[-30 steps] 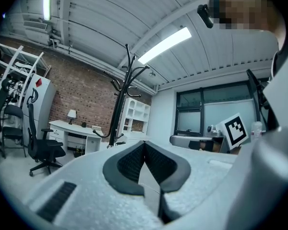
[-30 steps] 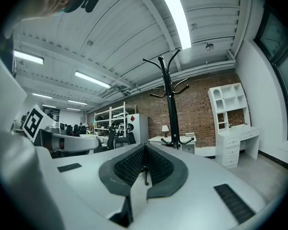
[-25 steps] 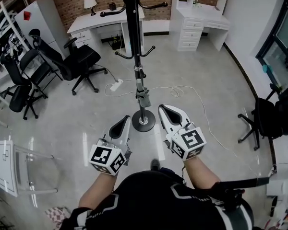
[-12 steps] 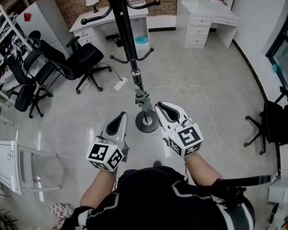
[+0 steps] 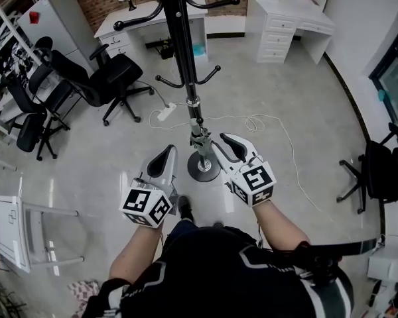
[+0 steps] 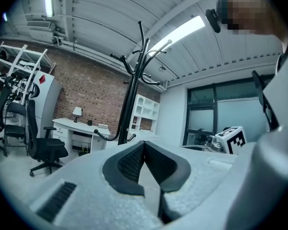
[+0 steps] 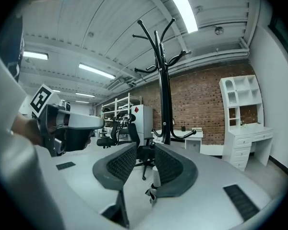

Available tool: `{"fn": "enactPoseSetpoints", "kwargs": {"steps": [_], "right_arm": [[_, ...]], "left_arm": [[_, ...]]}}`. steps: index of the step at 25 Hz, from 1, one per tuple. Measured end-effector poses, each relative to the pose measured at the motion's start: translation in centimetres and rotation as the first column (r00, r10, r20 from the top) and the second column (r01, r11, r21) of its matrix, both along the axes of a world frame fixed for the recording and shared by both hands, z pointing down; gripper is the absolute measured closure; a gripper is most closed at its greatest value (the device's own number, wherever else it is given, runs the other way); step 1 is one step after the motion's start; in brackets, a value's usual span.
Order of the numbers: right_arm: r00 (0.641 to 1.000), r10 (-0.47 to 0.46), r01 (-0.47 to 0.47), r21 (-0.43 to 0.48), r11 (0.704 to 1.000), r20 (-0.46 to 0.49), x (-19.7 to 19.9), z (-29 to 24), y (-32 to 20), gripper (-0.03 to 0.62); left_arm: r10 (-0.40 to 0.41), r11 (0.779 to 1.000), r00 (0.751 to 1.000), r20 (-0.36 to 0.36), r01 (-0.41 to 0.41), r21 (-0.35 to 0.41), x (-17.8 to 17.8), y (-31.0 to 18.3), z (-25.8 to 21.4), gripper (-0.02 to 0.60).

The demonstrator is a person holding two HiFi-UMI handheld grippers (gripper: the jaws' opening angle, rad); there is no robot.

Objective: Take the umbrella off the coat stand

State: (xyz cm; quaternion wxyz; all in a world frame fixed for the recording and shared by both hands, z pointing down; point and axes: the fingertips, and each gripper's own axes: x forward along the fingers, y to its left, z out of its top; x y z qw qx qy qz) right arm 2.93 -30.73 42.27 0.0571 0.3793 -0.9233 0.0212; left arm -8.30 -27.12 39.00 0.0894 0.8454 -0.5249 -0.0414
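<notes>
A black coat stand (image 5: 182,45) rises from a round base (image 5: 203,169) on the floor. A thin folded umbrella (image 5: 196,114) hangs along its pole, its grey and white lower end just above the base. My right gripper (image 5: 227,144) is right of that end and its jaws are opening. In the right gripper view the umbrella's end (image 7: 155,178) shows through the gap of my right gripper (image 7: 145,159), untouched by the pads. My left gripper (image 5: 164,161) is shut and empty, left of the base. The stand (image 6: 133,95) towers ahead of the left gripper (image 6: 144,145).
Black office chairs (image 5: 113,78) stand at the left, with a white desk (image 5: 142,22) and drawer unit (image 5: 285,25) along the brick wall. A power strip (image 5: 162,115) and white cable (image 5: 272,121) lie on the floor. Another chair (image 5: 375,171) is at right, white furniture (image 5: 13,224) at lower left.
Both grippers have moved forward toward the stand's base. The right gripper's jaws, shut before, now stand apart. The left gripper stays shut.
</notes>
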Motion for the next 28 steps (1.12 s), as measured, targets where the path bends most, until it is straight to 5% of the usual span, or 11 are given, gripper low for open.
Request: {"fn": "enactPoseSetpoints", "kwargs": {"steps": [14,28], "right_arm": [[0.993,0.081,-0.086,-0.060,0.994,-0.092,-4.3,6.3,-7.0,0.484],[0.987,0.132,-0.143,-0.127,0.982,-0.092,-6.4,10.4,-12.8,0.464]], "left_arm": [[0.093,0.995,0.995,0.047,-0.091,-0.035,-2.4,-8.2,5.7,0.571],[0.103,0.986,0.993,0.050,-0.095,-0.137,-3.0,-13.1,10.2,0.571]]}}
